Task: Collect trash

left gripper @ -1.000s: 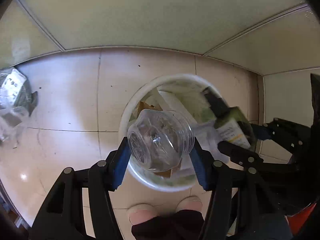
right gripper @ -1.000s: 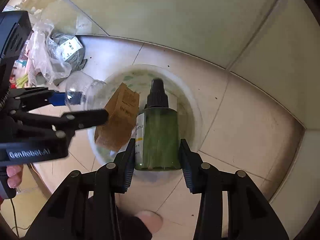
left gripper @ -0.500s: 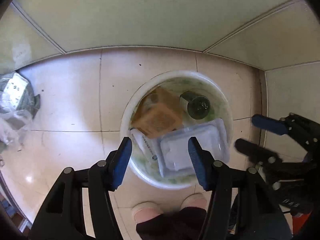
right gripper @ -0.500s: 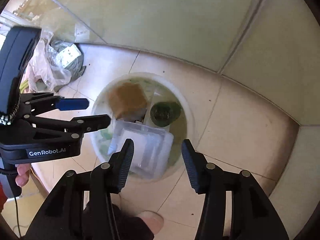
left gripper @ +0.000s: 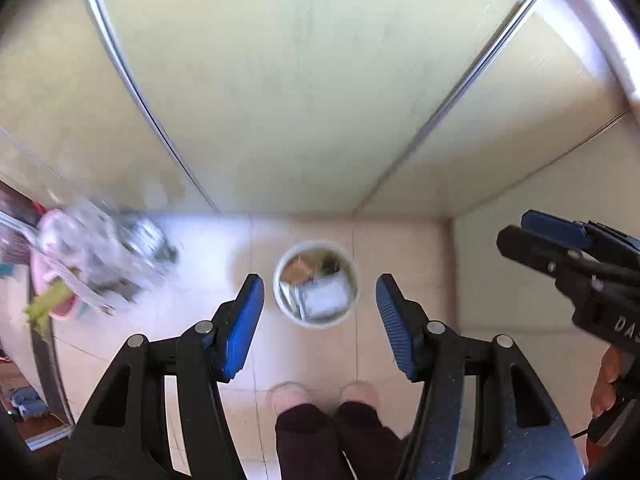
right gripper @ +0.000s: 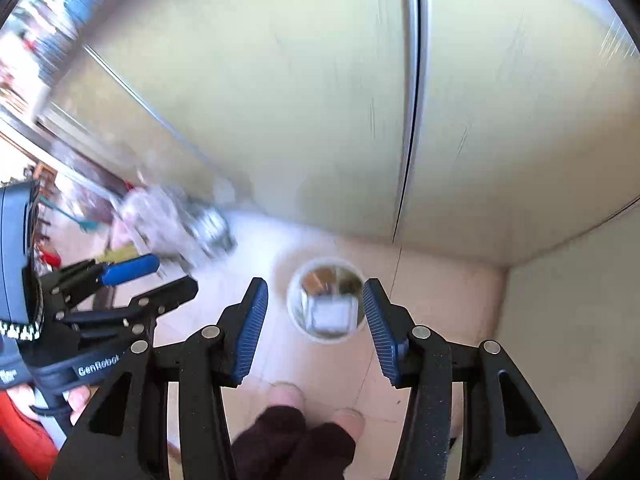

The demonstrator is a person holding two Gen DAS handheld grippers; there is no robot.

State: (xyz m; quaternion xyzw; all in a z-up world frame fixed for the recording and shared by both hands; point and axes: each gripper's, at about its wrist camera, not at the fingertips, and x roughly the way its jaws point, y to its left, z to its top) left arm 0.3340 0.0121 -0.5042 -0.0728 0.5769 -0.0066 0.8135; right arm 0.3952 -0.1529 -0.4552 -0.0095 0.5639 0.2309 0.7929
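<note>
Now the white bin [left gripper: 317,286] stands upright on the tiled floor [left gripper: 400,248] close to the wall, its mouth facing straight up toward both cameras, and it looks far smaller than half a second ago: both hand-held grippers have been lifted high above it. Inside lie a clear plastic tray [left gripper: 323,299], a brown cardboard box [left gripper: 297,269] and something dark beside the box, too small to name; their long axes cannot be judged from this height. A second ago the left one pinched a clear jar and the right a green spray bottle over the bin; both were let go, so that pair of items seems collected.

Left hand-held gripper [left gripper: 319,322] is spread wide with nothing between its blue pads [left gripper: 245,322]. Right hand-held gripper [right gripper: 314,322] is likewise spread and empty.

Further left, well apart from the bin, a blurred heap of plastic bags and wrappers [left gripper: 102,254] lies on the floor, probably the next trash to fetch. The person's slippers [left gripper: 326,394] show below.
</note>
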